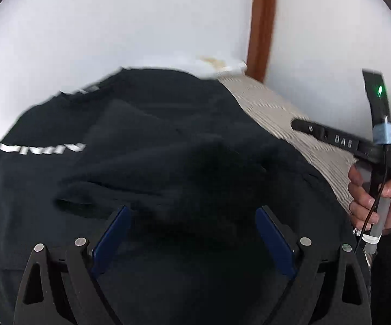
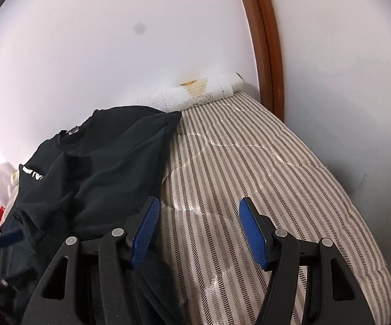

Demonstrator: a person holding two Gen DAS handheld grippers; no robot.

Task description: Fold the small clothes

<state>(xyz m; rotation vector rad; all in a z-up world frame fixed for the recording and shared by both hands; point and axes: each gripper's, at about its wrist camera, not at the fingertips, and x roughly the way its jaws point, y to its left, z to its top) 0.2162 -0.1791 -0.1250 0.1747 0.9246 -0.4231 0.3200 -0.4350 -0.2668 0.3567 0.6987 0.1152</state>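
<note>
Black T-shirt (image 2: 95,168) with white lettering lies rumpled on the striped mattress (image 2: 249,178), covering its left part; collar toward the far wall (image 2: 87,54). Left gripper (image 1: 192,216) hovers over the shirt's near portion, blue pads spread wide, nothing between them. Right gripper (image 2: 196,214) sits at the shirt's right edge, jaws likewise spread, bare mattress in the gap. Person's right hand (image 1: 371,197) grips its handle. White rolled cloth (image 2: 198,92) lies at the far end beside a brown wooden frame (image 2: 263,54).

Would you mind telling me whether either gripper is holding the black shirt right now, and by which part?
Nothing is held. The left gripper hangs open over the black shirt; the right gripper is open above the striped mattress.
</note>
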